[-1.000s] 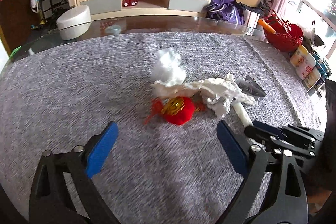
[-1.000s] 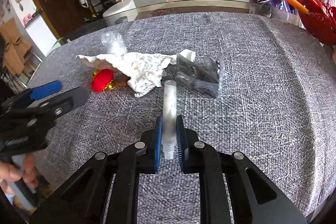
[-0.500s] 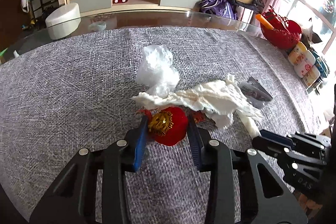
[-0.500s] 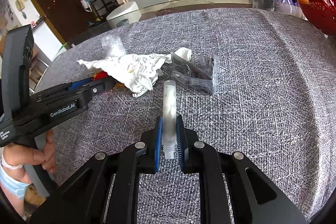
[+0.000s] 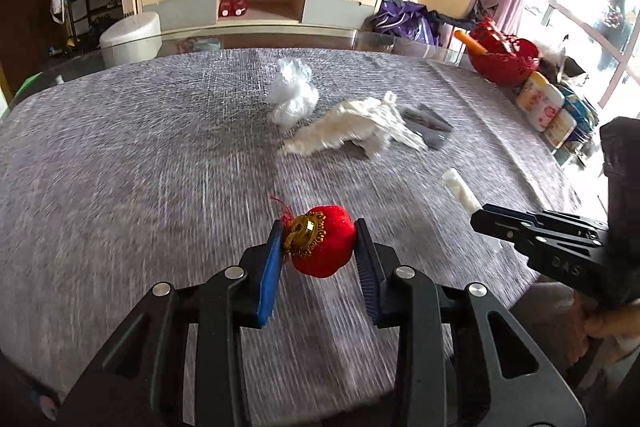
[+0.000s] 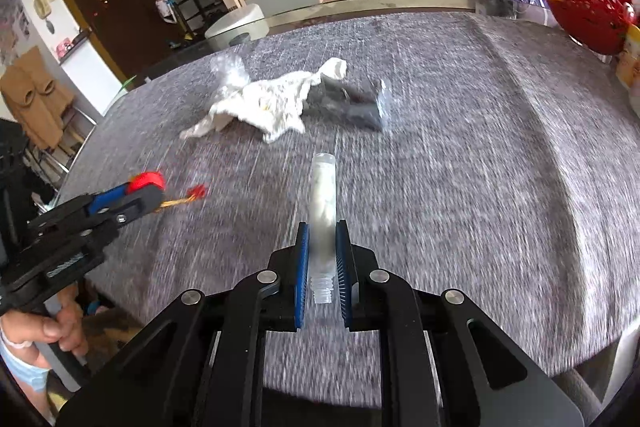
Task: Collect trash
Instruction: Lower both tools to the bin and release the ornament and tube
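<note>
Your left gripper (image 5: 318,255) had its jaws clamped on a small red lantern ornament (image 5: 322,245) with a gold cap and red tassel, held above the near part of the grey-clothed worktop (image 5: 140,155). Your right gripper (image 6: 323,267) had its jaws pinched narrow around a clear plastic tube (image 6: 323,211), threaded neck toward the camera, closed end pointing away. Further out on the cloth lay a crumpled white tissue (image 5: 356,131), with a wad of clear plastic film (image 5: 292,93) just beside it on the far side and a dark plastic package (image 6: 360,103) touching its right edge. A red basket (image 5: 506,61) stood at the worktop's far right.
</note>
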